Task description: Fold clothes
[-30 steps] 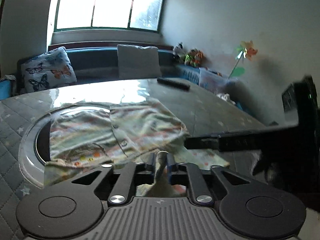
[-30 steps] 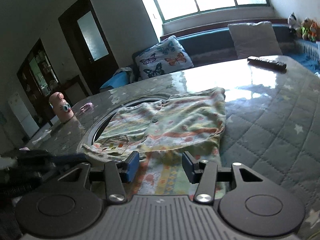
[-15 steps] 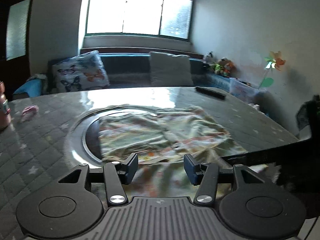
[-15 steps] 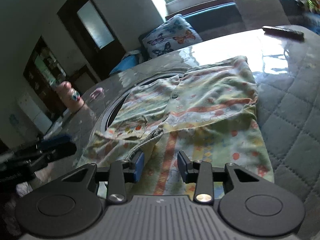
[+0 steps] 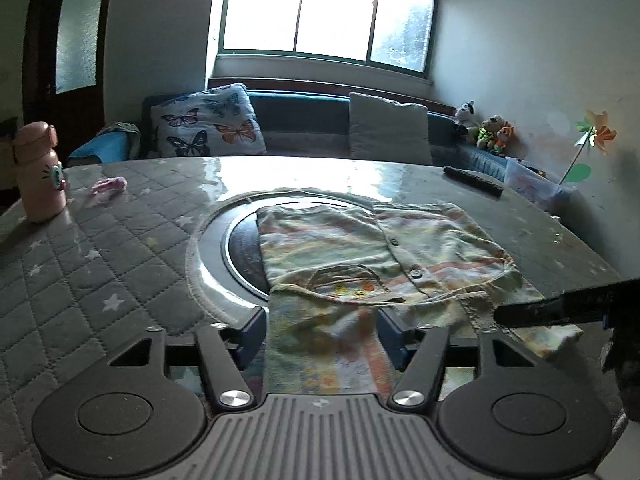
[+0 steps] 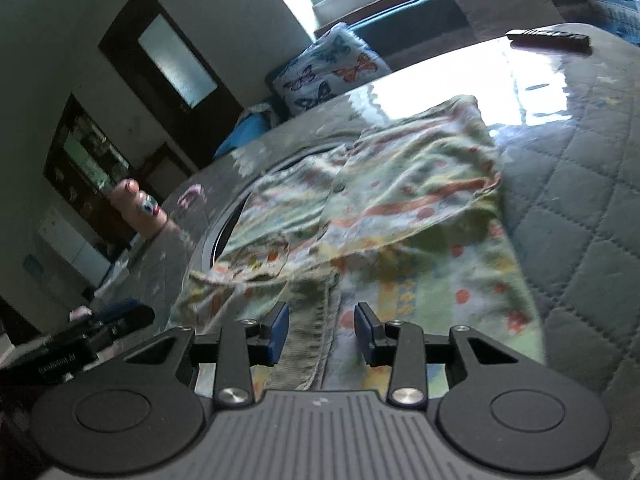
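At the centre of the left wrist frame lies the patterned button shirt [image 5: 384,264], partly folded on the quilted table cover [image 5: 100,264], over the round inset ring [image 5: 216,256]. A second ago our left gripper [image 5: 320,334] pinched the cloth; now its fingers stand wide, the hem lying loose between them. Our right gripper [image 6: 320,334] also stands wide over a ribbed edge, its view tilted more than before. At upper left stands a pink bottle [image 5: 38,172].
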A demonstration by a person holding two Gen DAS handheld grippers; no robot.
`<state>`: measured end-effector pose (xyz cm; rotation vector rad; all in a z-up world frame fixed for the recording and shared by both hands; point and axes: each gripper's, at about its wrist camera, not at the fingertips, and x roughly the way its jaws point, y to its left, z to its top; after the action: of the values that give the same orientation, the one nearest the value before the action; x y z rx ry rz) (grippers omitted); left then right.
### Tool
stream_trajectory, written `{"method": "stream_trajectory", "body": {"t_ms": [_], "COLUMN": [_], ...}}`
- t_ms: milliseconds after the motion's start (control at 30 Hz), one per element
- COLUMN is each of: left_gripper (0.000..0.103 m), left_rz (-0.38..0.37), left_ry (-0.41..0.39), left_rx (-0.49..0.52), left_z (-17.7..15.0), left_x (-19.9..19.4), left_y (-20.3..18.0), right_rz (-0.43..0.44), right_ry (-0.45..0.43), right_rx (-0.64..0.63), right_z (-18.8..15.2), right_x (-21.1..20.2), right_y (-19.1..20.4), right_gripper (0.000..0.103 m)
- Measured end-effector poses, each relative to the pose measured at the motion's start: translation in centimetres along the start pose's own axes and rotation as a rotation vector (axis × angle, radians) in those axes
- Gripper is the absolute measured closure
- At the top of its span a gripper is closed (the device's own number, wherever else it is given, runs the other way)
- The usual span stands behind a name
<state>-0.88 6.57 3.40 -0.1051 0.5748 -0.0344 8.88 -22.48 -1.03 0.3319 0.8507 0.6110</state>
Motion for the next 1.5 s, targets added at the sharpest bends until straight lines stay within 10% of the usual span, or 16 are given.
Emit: {"method": "stream_trajectory", "body": {"t_ms": [133,300,700,1233,1500], "left_gripper": [0.032,0.030,0.026,0.030,0.068], "left_rz": [0.020,0.042,0.069,0.195,0.083], "left_ry": [0.001,0.019,0.057,0.136,0.073], "left_rx": [-0.006,-0.011,-0.013,0.081,0.099], "left_z": [-0.2,-0.5,-1.1,-1.9,0.8], "left_x": [-0.1,0.3,1.4,3.2,4.2], "left_y": [0.4,0.7,1.2,1.7,-0.4], "right_rz": [-0.031,-0.041,-0.062,-0.197,-0.140], "right_ry": [0.006,0.009,-0.130,-0.052,-0.066], "right_rx": [-0.042,-0.077,-0.159,-0.129,-0.248], "right_z": [-0.4,-0.7,2.6,1.2,1.7], "right_x": [0.8,0.8,-4.9,-0.9,-0.9], "right_y": [0.8,1.9,3.9,-0.5,1.7], "right_gripper": [0.066,0.095,0.096,0.087,0.087]}}
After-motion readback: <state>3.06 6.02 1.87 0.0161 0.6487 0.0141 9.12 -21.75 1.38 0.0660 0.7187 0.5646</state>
